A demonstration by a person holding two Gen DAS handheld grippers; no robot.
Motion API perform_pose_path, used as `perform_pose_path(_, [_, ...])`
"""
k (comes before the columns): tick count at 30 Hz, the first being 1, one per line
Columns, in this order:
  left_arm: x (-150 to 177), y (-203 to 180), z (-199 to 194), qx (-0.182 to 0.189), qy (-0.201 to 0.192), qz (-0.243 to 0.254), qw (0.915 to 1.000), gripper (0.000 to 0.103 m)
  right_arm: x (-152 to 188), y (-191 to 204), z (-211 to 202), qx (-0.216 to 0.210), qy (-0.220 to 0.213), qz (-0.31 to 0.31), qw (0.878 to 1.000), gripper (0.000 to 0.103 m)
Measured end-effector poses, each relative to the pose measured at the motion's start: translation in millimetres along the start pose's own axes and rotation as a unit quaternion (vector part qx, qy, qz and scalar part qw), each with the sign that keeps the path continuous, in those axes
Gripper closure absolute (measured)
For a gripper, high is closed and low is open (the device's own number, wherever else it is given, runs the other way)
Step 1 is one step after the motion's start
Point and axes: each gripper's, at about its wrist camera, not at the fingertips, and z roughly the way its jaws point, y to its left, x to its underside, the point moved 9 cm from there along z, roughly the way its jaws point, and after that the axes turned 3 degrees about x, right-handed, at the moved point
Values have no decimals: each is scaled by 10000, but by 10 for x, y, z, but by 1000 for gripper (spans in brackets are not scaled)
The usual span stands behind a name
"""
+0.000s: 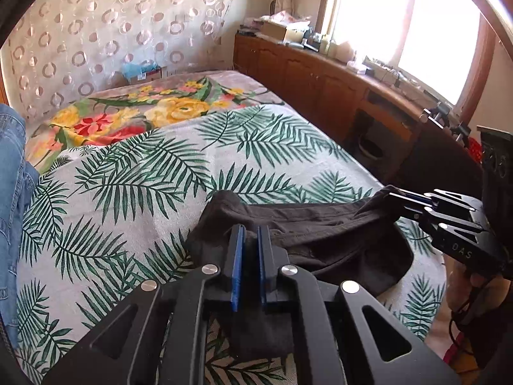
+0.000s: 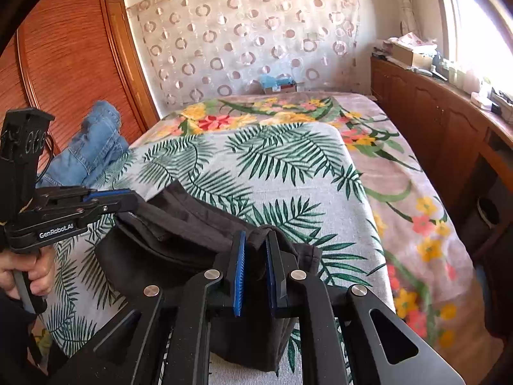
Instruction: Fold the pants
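Dark brown pants point(image 1: 320, 227) are held stretched a little above the leaf-print bedspread point(image 1: 144, 192), hanging down at the near edge. My left gripper point(image 1: 250, 234) is shut on one end of the waist fabric. My right gripper point(image 1: 389, 199) comes in from the right and is shut on the other end. In the right wrist view the right gripper point(image 2: 256, 240) pinches a fold of the pants point(image 2: 179, 224), and the left gripper point(image 2: 128, 199) holds the far corner at the left.
Blue jeans point(image 2: 93, 147) lie bunched at the bed's left side. A floral blanket point(image 1: 144, 112) covers the far half of the bed. A wooden cabinet point(image 1: 320, 77) with clutter runs along the right under the window. A wooden wardrobe point(image 2: 70, 57) stands at the left.
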Motion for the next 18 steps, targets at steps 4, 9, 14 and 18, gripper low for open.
perform_pose_path(4, [-30,-40,-128,-8,-105,68,9999,90,-22,-36,-75,110,-85,-19,9999,85])
perform_pose_path(9, [-54,-54,-259,-30,-218,146,9997,74,-13,-94,-167,200,-160,48,9997,75])
perform_pose_path(14, [26,-85,-298,-12,-245,278,9993,54,46,-127,-257,169,-175,53,9997,73])
perform_pose_path(18, [186,-88,-226,-72,-80,364,9993,53,209,-93,-271,98,-26,-77,9999,71])
